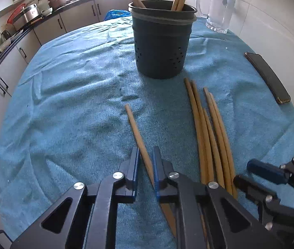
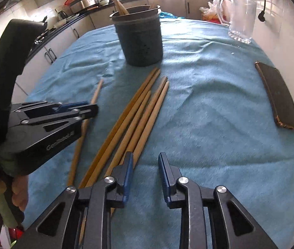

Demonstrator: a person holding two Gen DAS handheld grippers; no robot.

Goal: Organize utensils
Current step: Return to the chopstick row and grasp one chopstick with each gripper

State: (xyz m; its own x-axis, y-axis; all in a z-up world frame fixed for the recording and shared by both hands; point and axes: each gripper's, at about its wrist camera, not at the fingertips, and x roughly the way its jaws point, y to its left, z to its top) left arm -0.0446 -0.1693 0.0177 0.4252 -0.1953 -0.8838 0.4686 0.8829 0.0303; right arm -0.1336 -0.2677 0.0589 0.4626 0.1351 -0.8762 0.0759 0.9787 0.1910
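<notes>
A dark perforated holder [image 1: 161,47] [image 2: 140,41] stands on the blue cloth with several wooden chopsticks upright in it. One loose chopstick [image 1: 134,128] [image 2: 97,92] lies apart from the others and runs slantwise between the narrow jaws of my left gripper [image 1: 146,159] [image 2: 92,109], which is shut on it low over the cloth. To its right lies a bundle of several chopsticks [image 1: 209,128] [image 2: 138,112]. My right gripper [image 2: 146,161] [image 1: 244,173] sits at the bundle's near end. Its left finger [image 2: 127,166] rests over the chopstick ends, and only cloth shows between its jaws.
The blue cloth [image 1: 74,103] [image 2: 209,124] covers the table. A dark phone [image 1: 269,78] [image 2: 279,97] lies at the right edge. A glass pitcher [image 1: 219,10] [image 2: 242,18] stands behind and right of the holder. Kitchen cabinets and a counter run along the left.
</notes>
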